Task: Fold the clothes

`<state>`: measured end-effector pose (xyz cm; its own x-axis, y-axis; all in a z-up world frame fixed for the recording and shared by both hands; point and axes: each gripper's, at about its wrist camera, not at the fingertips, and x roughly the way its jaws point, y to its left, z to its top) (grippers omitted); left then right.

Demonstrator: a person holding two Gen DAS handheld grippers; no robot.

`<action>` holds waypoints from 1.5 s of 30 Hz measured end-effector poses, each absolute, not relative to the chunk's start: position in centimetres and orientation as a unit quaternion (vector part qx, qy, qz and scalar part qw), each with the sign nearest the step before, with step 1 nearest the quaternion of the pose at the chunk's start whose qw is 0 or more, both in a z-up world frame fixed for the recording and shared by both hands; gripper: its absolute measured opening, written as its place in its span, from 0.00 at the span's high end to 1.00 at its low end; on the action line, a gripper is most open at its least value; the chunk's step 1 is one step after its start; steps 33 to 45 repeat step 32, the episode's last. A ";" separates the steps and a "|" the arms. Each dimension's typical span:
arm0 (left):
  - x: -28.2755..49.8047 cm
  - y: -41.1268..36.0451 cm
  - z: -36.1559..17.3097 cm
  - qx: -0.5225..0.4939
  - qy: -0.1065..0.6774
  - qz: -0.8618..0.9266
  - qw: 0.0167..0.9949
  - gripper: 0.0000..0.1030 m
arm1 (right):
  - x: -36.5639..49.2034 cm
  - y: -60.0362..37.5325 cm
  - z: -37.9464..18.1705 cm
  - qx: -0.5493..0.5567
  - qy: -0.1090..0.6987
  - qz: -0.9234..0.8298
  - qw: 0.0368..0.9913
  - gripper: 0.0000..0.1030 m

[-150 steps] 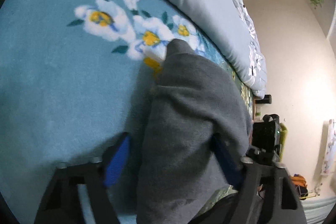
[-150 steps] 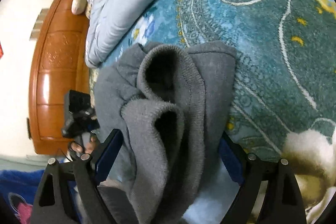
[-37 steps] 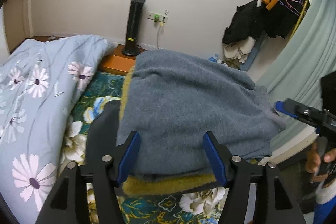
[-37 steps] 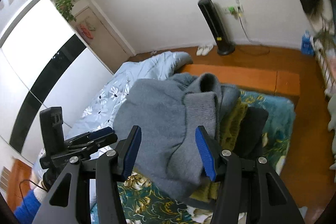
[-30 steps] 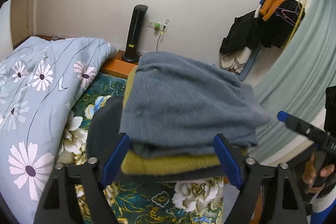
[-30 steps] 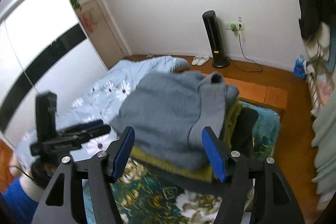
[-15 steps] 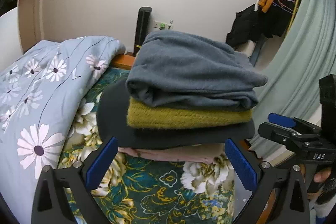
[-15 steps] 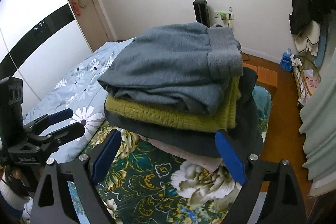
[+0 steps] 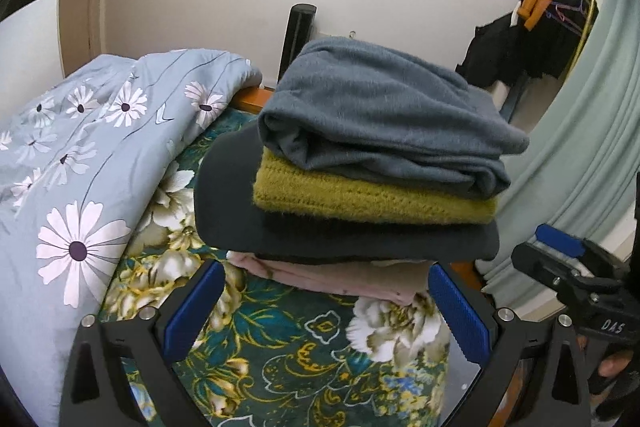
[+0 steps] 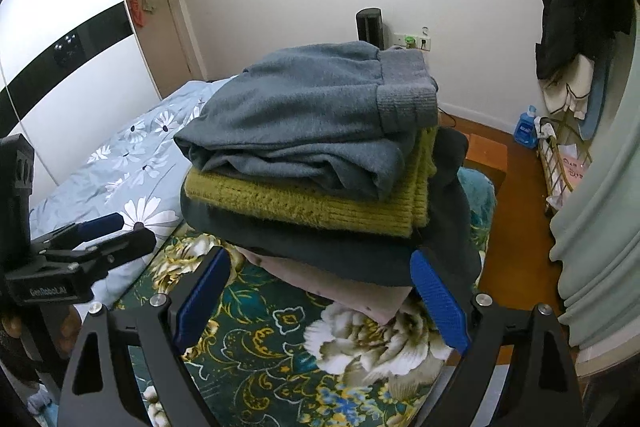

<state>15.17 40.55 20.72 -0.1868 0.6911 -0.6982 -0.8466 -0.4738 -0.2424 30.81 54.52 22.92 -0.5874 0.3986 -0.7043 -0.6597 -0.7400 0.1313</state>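
While both hand-held grippers, left [image 9: 320, 311] and right [image 10: 320, 299], sit spread wide and empty, having just opened, four folded clothes are stacked on the floral bed [image 9: 280, 355]: grey sweater [image 9: 384, 115] topmost, then mustard knit [image 9: 360, 199], dark garment [image 9: 340, 239], pink one [image 9: 340, 277]. Daisy duvet [image 9: 80, 155] at 9 o'clock.

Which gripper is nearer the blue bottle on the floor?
Right. The right gripper sits open before the clothes stack's bottle-side end; the blue bottle stands beyond. The left gripper, also open, is across the stack.
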 end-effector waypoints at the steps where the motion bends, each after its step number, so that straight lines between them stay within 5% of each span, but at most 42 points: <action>1: 15.3 40.6 20.6 -0.391 0.104 0.764 0.502 0.00 | 30.9 54.4 22.9 -0.339 0.192 0.869 0.304 0.11; 45: 18.8 42.2 18.2 -0.392 0.137 0.766 0.492 0.00 | 32.5 54.7 19.8 -0.369 0.200 0.855 0.304 0.11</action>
